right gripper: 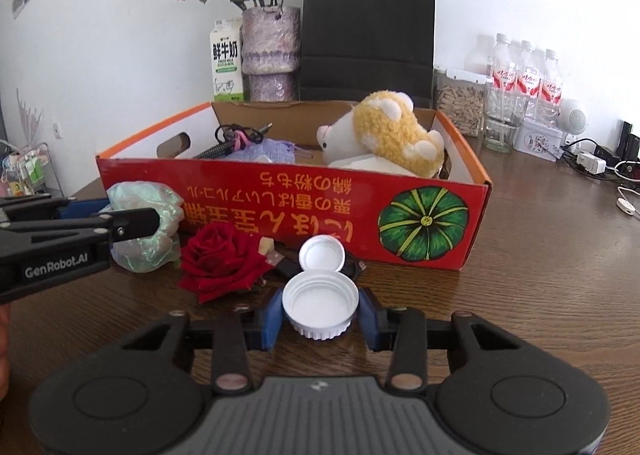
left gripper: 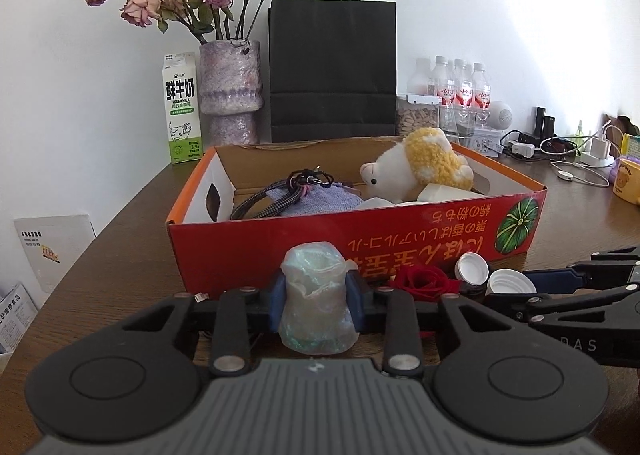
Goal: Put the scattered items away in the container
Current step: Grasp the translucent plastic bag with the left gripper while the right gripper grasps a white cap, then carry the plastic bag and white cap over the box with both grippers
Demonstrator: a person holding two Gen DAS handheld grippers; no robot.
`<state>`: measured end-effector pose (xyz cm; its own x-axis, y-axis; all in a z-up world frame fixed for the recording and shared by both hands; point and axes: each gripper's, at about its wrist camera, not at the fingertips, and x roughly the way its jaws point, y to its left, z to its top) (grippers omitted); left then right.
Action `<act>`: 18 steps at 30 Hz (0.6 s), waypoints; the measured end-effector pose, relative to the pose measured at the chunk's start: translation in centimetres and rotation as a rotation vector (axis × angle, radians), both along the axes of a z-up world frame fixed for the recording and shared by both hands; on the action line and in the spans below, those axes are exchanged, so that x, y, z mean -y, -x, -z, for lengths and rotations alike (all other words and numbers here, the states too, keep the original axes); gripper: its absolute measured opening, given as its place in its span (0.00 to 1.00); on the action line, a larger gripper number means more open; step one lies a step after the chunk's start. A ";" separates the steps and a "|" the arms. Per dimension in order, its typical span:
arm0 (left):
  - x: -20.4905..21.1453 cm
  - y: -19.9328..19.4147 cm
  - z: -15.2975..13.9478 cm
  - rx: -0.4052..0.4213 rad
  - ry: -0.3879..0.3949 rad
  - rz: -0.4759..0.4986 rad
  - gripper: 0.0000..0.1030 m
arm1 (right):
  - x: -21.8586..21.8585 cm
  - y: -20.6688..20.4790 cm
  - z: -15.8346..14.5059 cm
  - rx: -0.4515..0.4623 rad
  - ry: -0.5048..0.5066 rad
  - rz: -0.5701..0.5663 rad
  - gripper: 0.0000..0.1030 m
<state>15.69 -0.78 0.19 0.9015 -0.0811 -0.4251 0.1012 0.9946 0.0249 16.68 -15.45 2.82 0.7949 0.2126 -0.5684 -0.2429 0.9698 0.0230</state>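
An iridescent crumpled plastic wrap (left gripper: 314,295) stands on the wooden table just before the red cardboard box (left gripper: 280,243). My left gripper (left gripper: 316,293) is shut on it, a blue pad against each side. My right gripper (right gripper: 320,315) is shut on a white bottle cap (right gripper: 320,301), open side up. A second white cap (right gripper: 322,253) and a red rose (right gripper: 222,259) lie between the grippers, close to the box wall (right gripper: 280,195). Inside the box are a yellow and white plush toy (right gripper: 384,131), a braided cable (left gripper: 276,191) and a purple knit cloth (left gripper: 316,201).
Behind the box stand a black paper bag (left gripper: 332,71), a vase of dried roses (left gripper: 230,91) and a milk carton (left gripper: 182,107). Water bottles (right gripper: 524,75), a jar (right gripper: 460,99), chargers and cables (left gripper: 568,151) crowd the back right. A yellow mug (left gripper: 626,179) sits at the far right.
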 end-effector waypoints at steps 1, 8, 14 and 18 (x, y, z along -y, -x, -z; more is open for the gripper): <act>0.1 0.1 0.0 0.004 -0.004 -0.001 0.31 | 0.0 0.1 0.0 0.005 -0.001 0.001 0.38; 0.5 0.6 -0.2 0.033 -0.024 0.016 0.30 | 0.1 0.3 -0.3 0.025 -0.008 0.007 0.38; 0.5 1.0 -0.3 0.058 -0.027 0.007 0.29 | 0.2 0.8 -0.5 0.055 -0.008 0.012 0.38; 0.4 1.7 -0.6 0.078 -0.026 0.020 0.29 | 0.1 1.4 -0.9 0.114 -0.014 -0.019 0.38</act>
